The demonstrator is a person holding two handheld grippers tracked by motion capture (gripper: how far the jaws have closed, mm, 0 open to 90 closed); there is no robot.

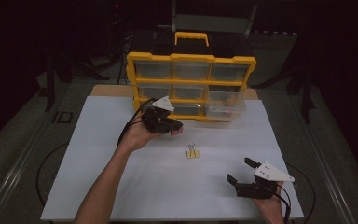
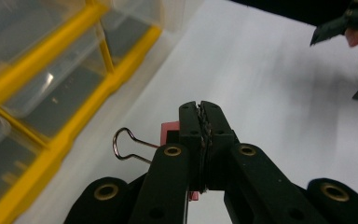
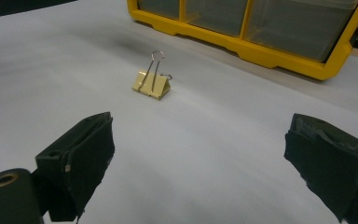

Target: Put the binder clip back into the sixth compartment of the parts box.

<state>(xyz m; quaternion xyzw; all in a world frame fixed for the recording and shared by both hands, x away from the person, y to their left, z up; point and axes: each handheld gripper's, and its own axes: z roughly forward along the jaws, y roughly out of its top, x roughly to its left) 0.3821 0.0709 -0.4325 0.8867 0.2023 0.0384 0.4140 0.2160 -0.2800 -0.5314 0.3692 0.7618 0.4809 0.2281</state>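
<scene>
A pink binder clip (image 2: 169,130) is pinched in my left gripper (image 2: 201,116), its wire handle (image 2: 123,144) sticking out to the side. In the high view the left gripper (image 1: 175,127) hovers above the white table in front of the yellow drawer organizer (image 1: 191,58). A yellow binder clip (image 1: 192,152) lies on the table between the two hands, one wire handle raised. In the right gripper view this yellow clip (image 3: 151,84) is ahead of my right gripper (image 3: 200,163), which stands open with nothing between its jaws. The right gripper (image 1: 242,170) sits low at the front right.
The organizer (image 3: 261,51) has clear drawers, and its lower right drawer (image 1: 223,107) is pulled out toward me. The white table top (image 1: 121,186) ends at a front edge near the hands. Dark floor and stands surround the table.
</scene>
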